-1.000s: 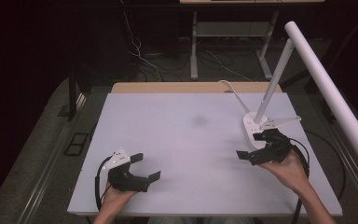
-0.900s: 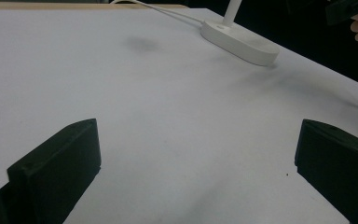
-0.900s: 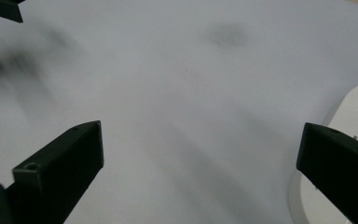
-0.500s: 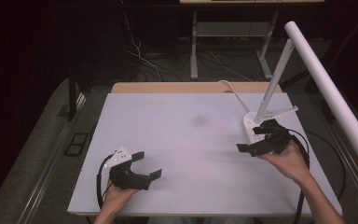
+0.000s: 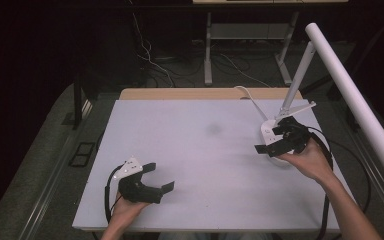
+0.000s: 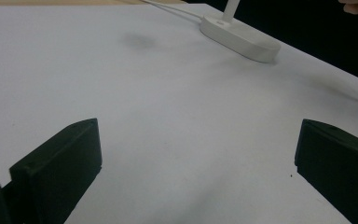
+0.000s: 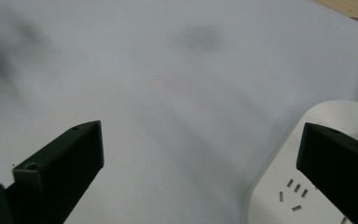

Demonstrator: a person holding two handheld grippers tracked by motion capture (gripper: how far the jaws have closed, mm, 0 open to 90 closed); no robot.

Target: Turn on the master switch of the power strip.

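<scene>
Since a second ago the right gripper (image 5: 275, 141) has slid forward along the table's right side and now hangs over the base of the white desk lamp (image 5: 269, 131), while the left gripper (image 5: 156, 177) has stayed where it was.

Nearest the person, the left gripper sits low over the front left part of the white table (image 5: 200, 165), held from below by the left hand (image 5: 125, 210), its black cable looping beside it. Its jaws stand wide apart with nothing between them; in the left gripper view only bare table surface lies in the gap.

Farther in, on the right, the right hand (image 5: 310, 160) holds the right gripper, whose jaws are likewise spread and empty. In the right gripper view one jaw hangs above the rounded white lamp base (image 7: 307, 172), where small slot marks show, and the other over open table; whether the jaw touches the base cannot be told.

Beyond, a faint grey smudge (image 5: 214, 129) marks the table's middle. The lamp's stem rises from its base toward the far right, carrying a long white tube (image 5: 352, 95) that slants out past the table's right edge. A white cord (image 5: 247, 95) runs from the base to the table's far edge.
</scene>
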